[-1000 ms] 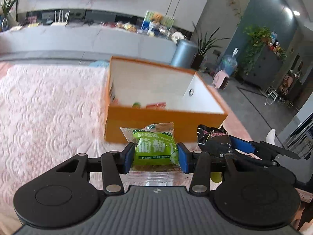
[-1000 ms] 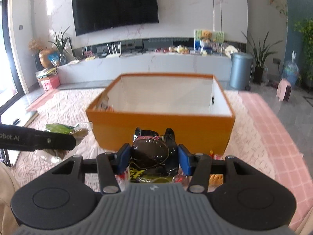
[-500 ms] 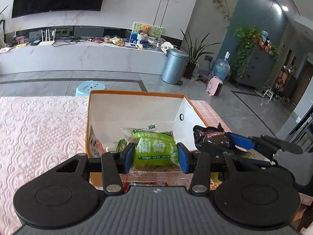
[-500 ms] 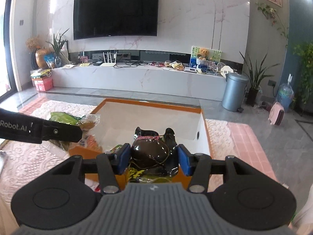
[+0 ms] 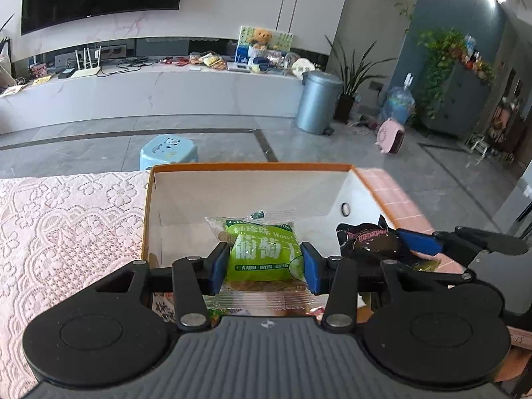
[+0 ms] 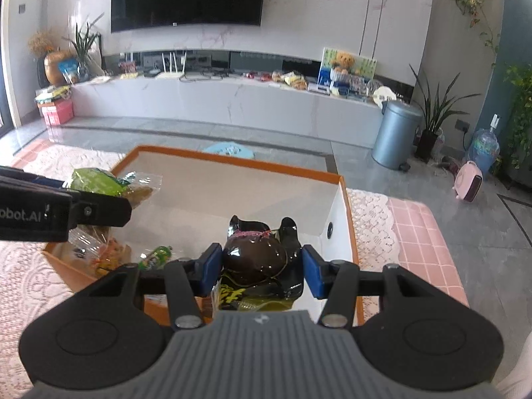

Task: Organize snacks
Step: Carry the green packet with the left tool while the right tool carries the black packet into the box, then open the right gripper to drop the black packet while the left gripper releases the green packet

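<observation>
An orange box [image 5: 252, 167] with a white inside stands on the lace-covered table. My left gripper [image 5: 264, 267] is shut on a green snack packet [image 5: 262, 254] and holds it over the box's open top. To its right, my right gripper [image 6: 261, 271] is shut on a glossy black snack packet [image 6: 256, 261], also above the box [image 6: 232, 159]. In the left wrist view the black packet [image 5: 372, 241] shows at the right. From the right wrist camera the green packet [image 6: 96, 181] appears at the left. Several snacks [image 6: 156, 256] lie on the box floor.
A pink lace cloth [image 5: 66, 219] covers the table, whose far edge runs just past the box. Beyond it are a blue stool [image 5: 169, 148] on the grey floor, a grey bin [image 5: 317, 101], and a long white TV bench [image 6: 232, 99].
Both grippers have carried their packets forward from in front of the box's near wall to over its open top. Neither grip has altered.
</observation>
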`<state>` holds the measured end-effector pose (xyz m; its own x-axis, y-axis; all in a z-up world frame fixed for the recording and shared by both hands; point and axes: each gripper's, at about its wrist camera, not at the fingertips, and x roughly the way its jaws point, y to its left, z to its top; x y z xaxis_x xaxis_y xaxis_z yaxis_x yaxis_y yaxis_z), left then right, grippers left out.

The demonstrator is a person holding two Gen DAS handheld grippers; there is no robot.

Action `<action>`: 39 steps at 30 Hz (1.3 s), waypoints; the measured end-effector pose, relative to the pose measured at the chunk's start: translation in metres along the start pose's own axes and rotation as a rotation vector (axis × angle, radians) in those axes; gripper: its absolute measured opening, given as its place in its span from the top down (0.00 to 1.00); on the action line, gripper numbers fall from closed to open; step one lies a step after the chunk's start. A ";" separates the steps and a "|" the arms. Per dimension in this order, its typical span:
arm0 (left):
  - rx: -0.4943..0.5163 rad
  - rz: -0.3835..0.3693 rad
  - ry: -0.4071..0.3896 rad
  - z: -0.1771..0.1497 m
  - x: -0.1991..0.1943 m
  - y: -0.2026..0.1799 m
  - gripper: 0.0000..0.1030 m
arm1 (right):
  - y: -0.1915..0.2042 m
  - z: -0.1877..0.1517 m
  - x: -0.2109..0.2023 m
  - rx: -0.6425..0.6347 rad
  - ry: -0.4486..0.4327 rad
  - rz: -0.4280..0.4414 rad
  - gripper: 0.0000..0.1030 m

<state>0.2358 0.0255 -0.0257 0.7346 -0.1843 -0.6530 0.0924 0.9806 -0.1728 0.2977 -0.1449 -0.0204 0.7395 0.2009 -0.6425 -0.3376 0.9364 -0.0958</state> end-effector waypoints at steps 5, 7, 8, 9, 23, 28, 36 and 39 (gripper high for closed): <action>-0.005 0.010 0.041 0.002 0.025 0.006 0.50 | -0.004 0.005 0.029 0.022 0.050 0.005 0.52; -0.019 0.005 0.057 0.002 0.033 0.011 0.50 | -0.004 0.005 0.039 0.036 0.079 0.006 0.53; -0.026 0.003 0.065 0.003 0.037 0.013 0.50 | -0.005 0.005 0.044 0.042 0.089 0.007 0.53; -0.030 0.000 0.075 0.002 0.041 0.015 0.49 | -0.006 0.005 0.049 0.048 0.100 0.009 0.53; 0.007 0.072 0.186 -0.001 0.077 0.018 0.49 | -0.009 -0.003 0.096 0.119 0.274 -0.034 0.53; 0.016 0.089 0.235 -0.002 0.086 0.016 0.48 | -0.007 -0.005 0.100 0.117 0.295 -0.024 0.52; 0.032 0.099 0.216 -0.003 0.083 0.014 0.38 | -0.008 -0.003 0.095 0.109 0.277 -0.025 0.48; 0.026 0.096 0.194 -0.003 0.077 0.014 0.31 | -0.008 0.001 0.088 0.105 0.262 -0.029 0.42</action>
<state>0.2917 0.0246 -0.0800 0.5976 -0.0974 -0.7959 0.0475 0.9952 -0.0861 0.3657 -0.1342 -0.0756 0.5679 0.1048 -0.8164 -0.2460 0.9681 -0.0468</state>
